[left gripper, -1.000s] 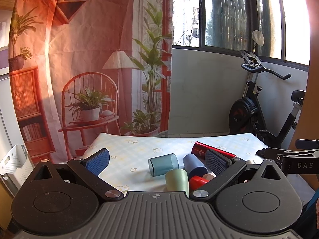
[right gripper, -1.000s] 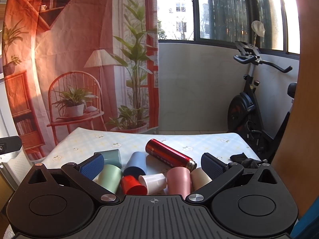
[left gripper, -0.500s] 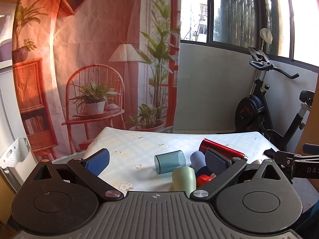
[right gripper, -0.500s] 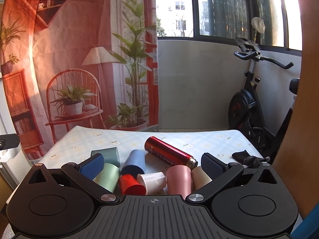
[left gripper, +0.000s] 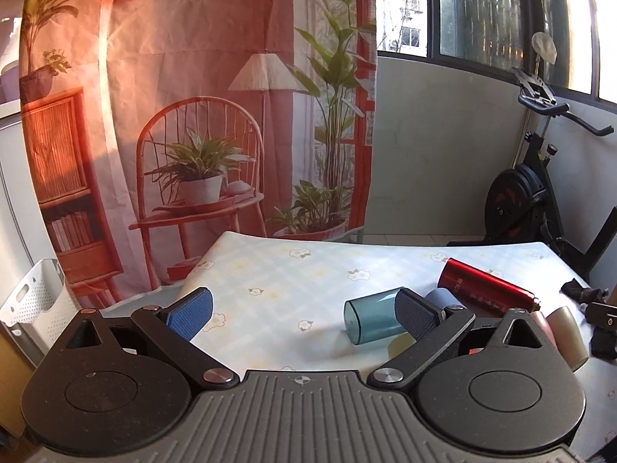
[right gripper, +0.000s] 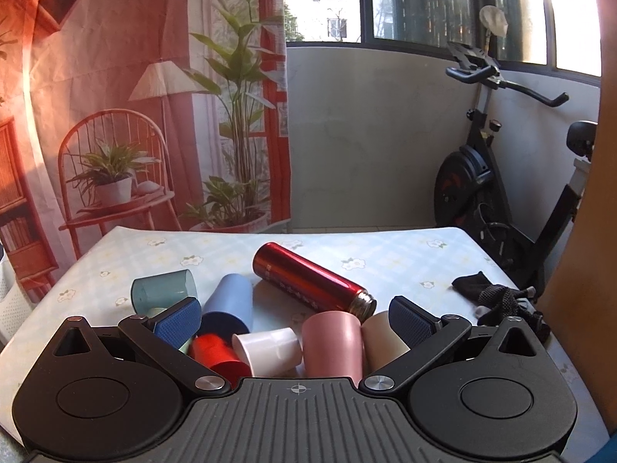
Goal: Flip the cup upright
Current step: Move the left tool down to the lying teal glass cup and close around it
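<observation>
Before you: table, floral cloth, bearing a heap of tipped vessels. Largest, the red flask, lying on its side behind the heap. Next, cups, all on their sides as far as you can tell: blue cup, pink cup, beige cup, teal cup, red cup, white cup, and a pale green cup mostly hidden. Black cloth at the table's right edge. Your left gripper is spread wide and holds nothing; the teal cup lies just past its right finger. Your right gripper is likewise released, hanging over the near cups with red, white and pink between its fingers. Progress, by judgement: none yet; no cup stands upright, no cup is grasped. Left to you: choose one, close on it, turn it, set it down.
</observation>
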{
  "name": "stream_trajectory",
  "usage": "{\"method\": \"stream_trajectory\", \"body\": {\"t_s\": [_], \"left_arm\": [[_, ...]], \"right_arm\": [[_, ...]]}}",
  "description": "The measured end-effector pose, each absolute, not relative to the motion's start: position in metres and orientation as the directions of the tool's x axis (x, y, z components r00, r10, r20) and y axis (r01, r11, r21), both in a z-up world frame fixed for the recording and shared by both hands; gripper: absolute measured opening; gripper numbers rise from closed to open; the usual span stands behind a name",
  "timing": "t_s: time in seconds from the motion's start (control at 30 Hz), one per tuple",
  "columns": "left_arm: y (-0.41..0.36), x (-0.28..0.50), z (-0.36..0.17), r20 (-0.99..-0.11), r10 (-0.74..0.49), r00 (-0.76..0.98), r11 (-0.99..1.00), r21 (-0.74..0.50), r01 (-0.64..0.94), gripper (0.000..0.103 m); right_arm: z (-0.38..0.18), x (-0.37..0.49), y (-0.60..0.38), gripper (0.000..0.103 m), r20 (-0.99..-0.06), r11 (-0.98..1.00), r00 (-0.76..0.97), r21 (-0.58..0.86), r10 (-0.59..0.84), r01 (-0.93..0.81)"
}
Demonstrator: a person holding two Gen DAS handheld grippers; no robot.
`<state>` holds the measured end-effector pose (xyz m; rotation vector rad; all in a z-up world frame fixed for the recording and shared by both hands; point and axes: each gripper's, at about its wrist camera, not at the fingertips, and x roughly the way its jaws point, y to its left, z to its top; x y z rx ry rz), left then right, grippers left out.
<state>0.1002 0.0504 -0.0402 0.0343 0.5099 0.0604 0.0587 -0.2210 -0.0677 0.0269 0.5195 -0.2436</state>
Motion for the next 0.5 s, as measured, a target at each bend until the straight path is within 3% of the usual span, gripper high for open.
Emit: {"method": "stream_trajectory", "body": {"t_s": [0.33,0.5], "left_arm": [[0.056,0.169,-0.07,-0.565,-0.039,0.824,0.992,0.074,0.098,0.094],[0.058,0.21,-0.094,-0.614,-0.109,0.782,0.987,0.025,0.157,0.089]], "right_arm": [[-0.086,0.098,-0.24,0.103,-0.531,0.961,0.815,0.003,-0.232,0.276],[-0.093,0.112,-0.251,0.103,-0.555,0.955,0.798,0.018,-0.235,0.295]]}}
